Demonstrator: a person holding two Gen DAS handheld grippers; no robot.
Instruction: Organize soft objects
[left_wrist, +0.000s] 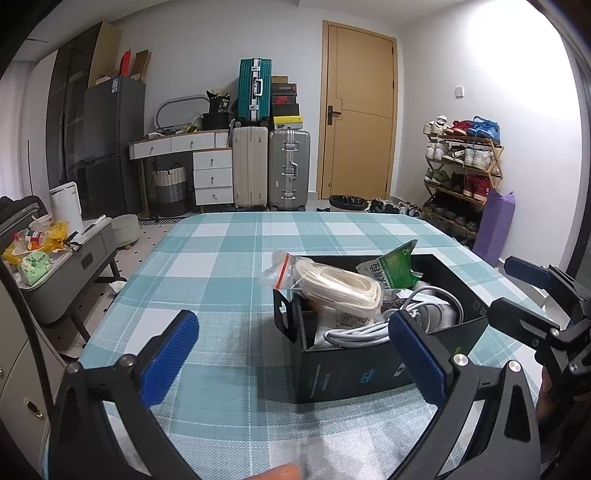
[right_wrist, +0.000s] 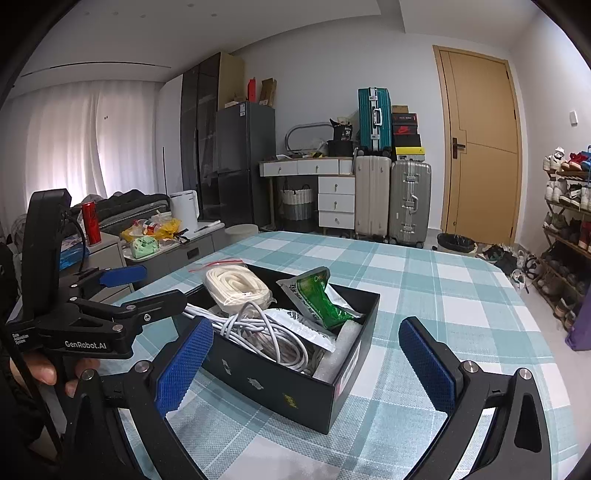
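right wrist view: black box (right_wrist: 295, 384) on checked table (right_wrist: 461, 295), suitcases (right_wrist: 410, 199) behind.

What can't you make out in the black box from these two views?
- Box bottom: both views, covered by the white cable, bagged cream strap and green packet.
- Packet print: too small to read.
- Left wrist view: near wall hides lower contents.
- Foam: mostly buried, right wrist view.

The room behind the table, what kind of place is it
Most likely a lived-in home, perhaps a small apartment's entry and dining area: stacked suitcases by the door, a full shoe rack, and a fridge.
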